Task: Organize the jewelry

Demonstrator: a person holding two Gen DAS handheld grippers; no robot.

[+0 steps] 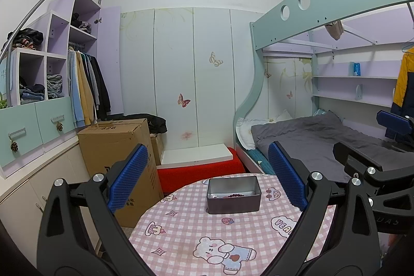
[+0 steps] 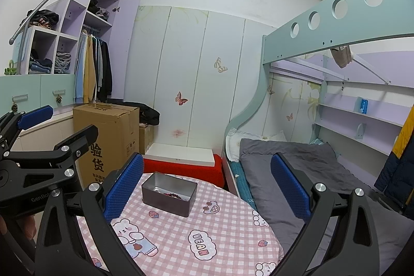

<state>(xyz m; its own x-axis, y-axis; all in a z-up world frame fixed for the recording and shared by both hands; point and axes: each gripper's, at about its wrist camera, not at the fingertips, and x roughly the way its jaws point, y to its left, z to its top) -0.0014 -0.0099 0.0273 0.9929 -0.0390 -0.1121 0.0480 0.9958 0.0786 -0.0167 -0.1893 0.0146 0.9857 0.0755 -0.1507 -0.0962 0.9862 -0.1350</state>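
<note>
A dark grey metal box (image 1: 233, 195) stands on the round table with a pink checked cloth (image 1: 196, 232). Inside it lie a dark red bead bracelet (image 1: 235, 195) and a small silvery piece. In the right wrist view the box (image 2: 168, 193) sits at the table's far left with the beads (image 2: 176, 196) inside. My left gripper (image 1: 207, 177) is open and empty, raised in front of the box. My right gripper (image 2: 207, 183) is open and empty, raised to the right of the box. Each gripper shows at the edge of the other's view.
A large cardboard box (image 1: 117, 159) stands left of the table. A red covered bench (image 1: 199, 172) with a white board lies behind it. A bed with grey bedding (image 2: 292, 167) is on the right, a wardrobe (image 1: 181, 74) behind.
</note>
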